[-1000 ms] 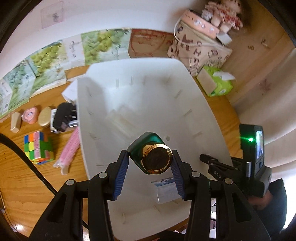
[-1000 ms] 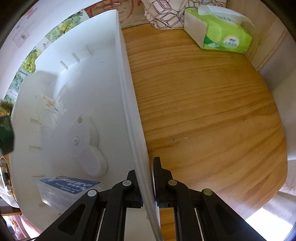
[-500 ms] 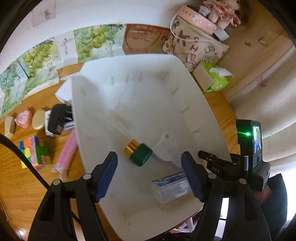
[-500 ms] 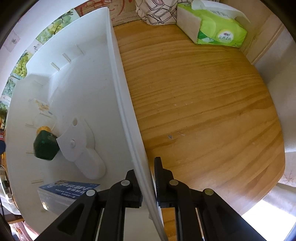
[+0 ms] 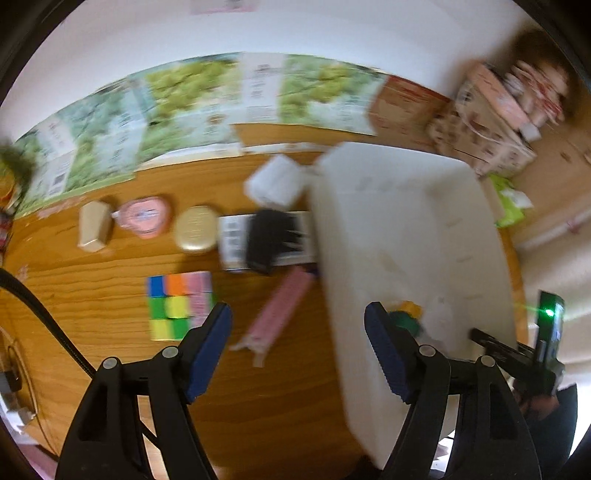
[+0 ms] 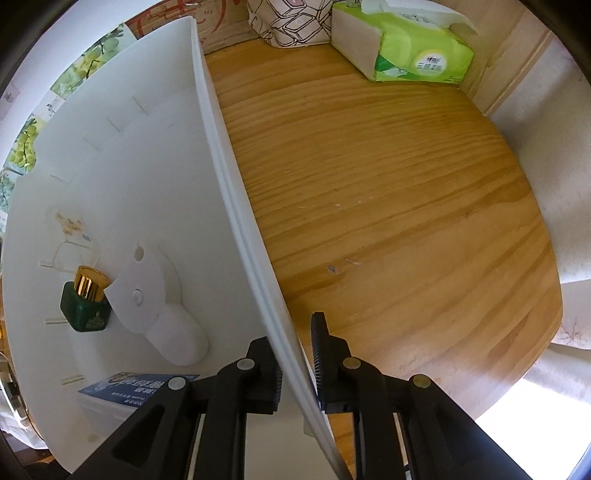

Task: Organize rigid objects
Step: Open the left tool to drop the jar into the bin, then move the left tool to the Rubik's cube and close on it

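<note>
A white bin point(image 5: 406, 240) stands on the wooden table. The green bottle with a gold cap point(image 6: 85, 302) lies inside it, beside a white plastic piece point(image 6: 147, 295) and a clear box with a blue label point(image 6: 136, 387). My left gripper point(image 5: 297, 349) is open and empty, over the table left of the bin. My right gripper point(image 6: 297, 363) straddles the bin's right wall point(image 6: 236, 206), jaws slightly apart. Left of the bin lie a colour cube point(image 5: 179, 306), a pink comb point(image 5: 277, 314), a black object on a white box point(image 5: 269, 240), a gold oval case point(image 5: 195, 229), a pink heart box point(image 5: 146, 216) and a beige box point(image 5: 92, 225).
A green tissue pack point(image 6: 406, 40) and a patterned bag point(image 6: 291, 22) stand at the table's far right. Grape-print cartons point(image 5: 184, 99) line the wall behind. The right gripper's body with a green light point(image 5: 550, 317) shows beyond the bin.
My left gripper let the green bottle drop into the bin, opened wide and swung left over the table. My right gripper's jaws have loosened on the bin wall.
</note>
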{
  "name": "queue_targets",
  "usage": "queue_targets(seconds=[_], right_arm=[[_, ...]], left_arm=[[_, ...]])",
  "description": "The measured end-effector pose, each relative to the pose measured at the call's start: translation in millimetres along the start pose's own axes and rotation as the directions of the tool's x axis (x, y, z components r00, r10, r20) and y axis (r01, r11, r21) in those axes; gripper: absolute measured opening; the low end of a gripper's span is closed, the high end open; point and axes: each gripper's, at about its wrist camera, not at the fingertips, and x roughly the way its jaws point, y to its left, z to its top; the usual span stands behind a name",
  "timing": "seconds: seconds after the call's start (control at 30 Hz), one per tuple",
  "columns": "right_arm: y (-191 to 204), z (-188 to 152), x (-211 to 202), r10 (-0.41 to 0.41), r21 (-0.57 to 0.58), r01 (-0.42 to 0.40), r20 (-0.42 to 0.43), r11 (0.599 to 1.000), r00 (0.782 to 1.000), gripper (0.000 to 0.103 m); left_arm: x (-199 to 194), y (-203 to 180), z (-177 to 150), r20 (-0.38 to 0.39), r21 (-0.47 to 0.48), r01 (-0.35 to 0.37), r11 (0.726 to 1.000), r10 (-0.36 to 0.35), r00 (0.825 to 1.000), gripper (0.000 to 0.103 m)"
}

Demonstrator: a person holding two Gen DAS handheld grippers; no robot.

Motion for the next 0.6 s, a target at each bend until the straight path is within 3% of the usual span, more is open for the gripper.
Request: queue_targets(seconds=[0.3,0.6], right_arm=[[-0.8,-10.0,2.8,0.002,0.008,-0.002,0.025,1.0,1.0,0.014],[1.6,-18.0,-3.3,-0.005,0.015,0.004,0.035,1.0,0.999,0.014]], left_arm=[[29.6,64.2,2.6,-0.11,-0.136,-0.024,0.99,0.009,0.994,0.08],[64.3,92.9,-1.3,-0.225,-0.209,-0.025,0.978,-0.024,0.974,0.08]])
